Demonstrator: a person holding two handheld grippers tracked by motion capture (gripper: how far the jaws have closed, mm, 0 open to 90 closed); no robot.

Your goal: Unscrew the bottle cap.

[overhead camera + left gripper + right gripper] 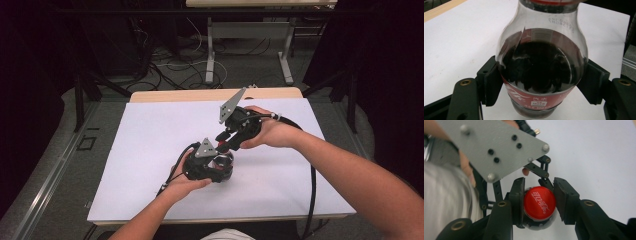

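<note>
— Bottle (541,72) sits between the left gripper's (541,82) jaws, clamped at its belly, base on the white table (461,45). What step is this?

— Uncapping, I'd judge. The right gripper (537,202) comes from above, its jaws closed on the red cap (539,202), one pad on each side.

— Next move?

— Likely a twist about the neck while the left holds firm; slipping pads would spin the bottle instead.

— Room?

— Tight by the jaws: the left gripper's grey plate (496,147) lies just beside the right jaws. Bare table all round; edges well apart.
</note>
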